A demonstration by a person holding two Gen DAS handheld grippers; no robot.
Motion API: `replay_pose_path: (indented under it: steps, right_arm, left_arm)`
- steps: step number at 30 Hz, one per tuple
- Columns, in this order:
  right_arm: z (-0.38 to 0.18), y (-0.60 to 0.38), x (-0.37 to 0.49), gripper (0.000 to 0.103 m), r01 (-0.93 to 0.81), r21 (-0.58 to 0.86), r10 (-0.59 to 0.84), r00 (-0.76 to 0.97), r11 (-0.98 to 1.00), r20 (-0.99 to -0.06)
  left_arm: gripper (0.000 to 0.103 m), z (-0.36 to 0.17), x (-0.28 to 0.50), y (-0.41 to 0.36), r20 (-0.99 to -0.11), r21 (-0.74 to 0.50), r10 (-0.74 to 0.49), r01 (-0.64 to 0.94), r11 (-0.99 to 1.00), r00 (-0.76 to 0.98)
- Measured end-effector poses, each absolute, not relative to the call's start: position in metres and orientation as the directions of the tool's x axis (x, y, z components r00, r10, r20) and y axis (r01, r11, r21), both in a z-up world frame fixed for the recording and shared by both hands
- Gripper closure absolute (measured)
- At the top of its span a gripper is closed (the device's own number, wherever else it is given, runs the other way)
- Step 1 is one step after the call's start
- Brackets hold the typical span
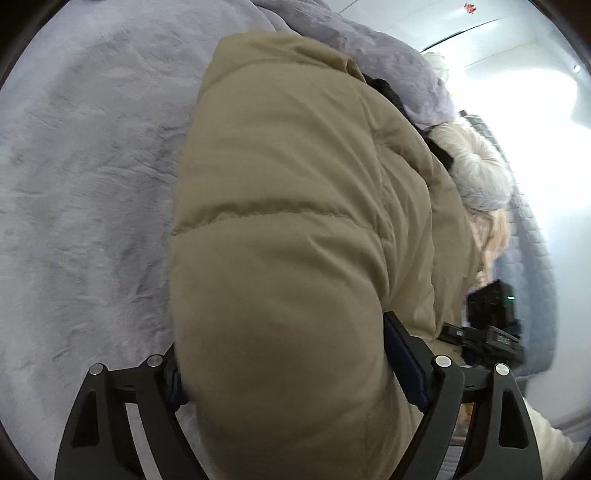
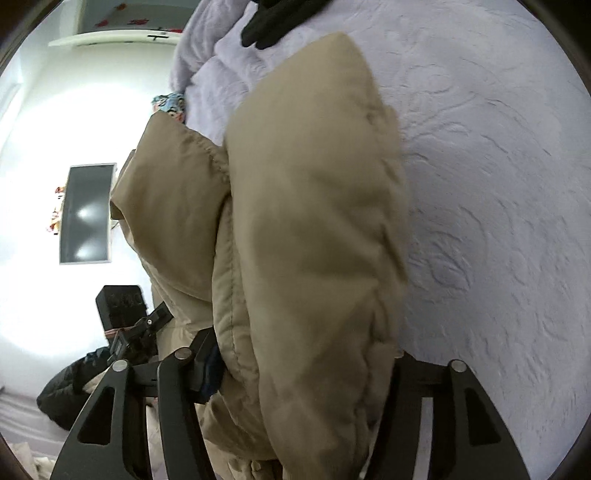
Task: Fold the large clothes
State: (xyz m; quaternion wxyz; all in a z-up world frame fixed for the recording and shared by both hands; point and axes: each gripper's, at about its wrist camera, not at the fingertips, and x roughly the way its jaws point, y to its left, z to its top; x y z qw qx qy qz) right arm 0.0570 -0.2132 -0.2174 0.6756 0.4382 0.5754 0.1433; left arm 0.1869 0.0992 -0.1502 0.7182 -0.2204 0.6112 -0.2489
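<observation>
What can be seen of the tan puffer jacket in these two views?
The tan puffer jacket is thick, quilted and matte, with stitched seams and pale fur trim along one edge. It is bunched up over a lavender plush blanket. The left gripper and right gripper each pinch a bulging fold of it. Its full outline is hidden.

A grey blanket (image 2: pixel 498 184) covers the bed. A screen (image 2: pixel 86 214) hangs on the far left wall. A black cloth (image 2: pixel 273 22) lies far off on the blanket.
</observation>
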Motion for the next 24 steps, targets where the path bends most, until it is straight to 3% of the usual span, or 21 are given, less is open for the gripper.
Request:
replay_pose_path:
  steps: [4,8,9,10,11,17,21,24]
  right_arm:
    - [-0.185,-0.216,0.06,0.04,0.303,0.684,0.615,0.3,0.664,-0.729]
    - [-0.143,-0.221,0.042,0.041,0.285,0.566,0.471,0.34,0.773,-0.814]
    - [-0.131,-0.221,0.038,0.047,0.271,0.54,0.438,0.357,0.797,-0.825]
    - [-0.119,-0.218,0.038,0.072,0.253,0.517,0.413,0.367,0.818,-0.834]
    - [-0.109,-0.213,0.037,0.084,0.241,0.498,0.395,0.37,0.833,-0.841]
    - [-0.076,-0.161,0.031,0.086,0.124,0.4,0.321,0.407,0.908,-0.855]
    - [-0.115,-0.131,0.034,0.086,0.099,0.254,0.21,0.326,0.962,-0.922]
    - [-0.156,-0.131,0.037,0.086,0.134,0.253,0.211,0.265,0.958,-0.941]
  left_arm:
    - [0.015,-0.101,0.17,0.092,-0.839,-0.477,-0.488,0.107,0.873,0.242]
    - [0.015,-0.056,0.156,0.106,-0.837,-0.414,-0.44,0.149,0.898,0.326]
    - [0.015,-0.047,0.153,0.104,-0.841,-0.38,-0.413,0.161,0.911,0.349]
    - [0.015,-0.04,0.153,0.102,-0.842,-0.36,-0.397,0.169,0.918,0.365]
    - [0.015,-0.034,0.152,0.099,-0.842,-0.336,-0.38,0.179,0.925,0.383]
    - [0.015,-0.046,0.145,0.088,-0.87,-0.246,-0.33,0.258,0.934,0.367]
    - [0.015,-0.076,0.136,0.06,-0.904,-0.148,-0.244,0.278,0.949,0.351]
    - [0.015,-0.085,0.132,0.052,-0.904,-0.137,-0.238,0.286,0.948,0.355]
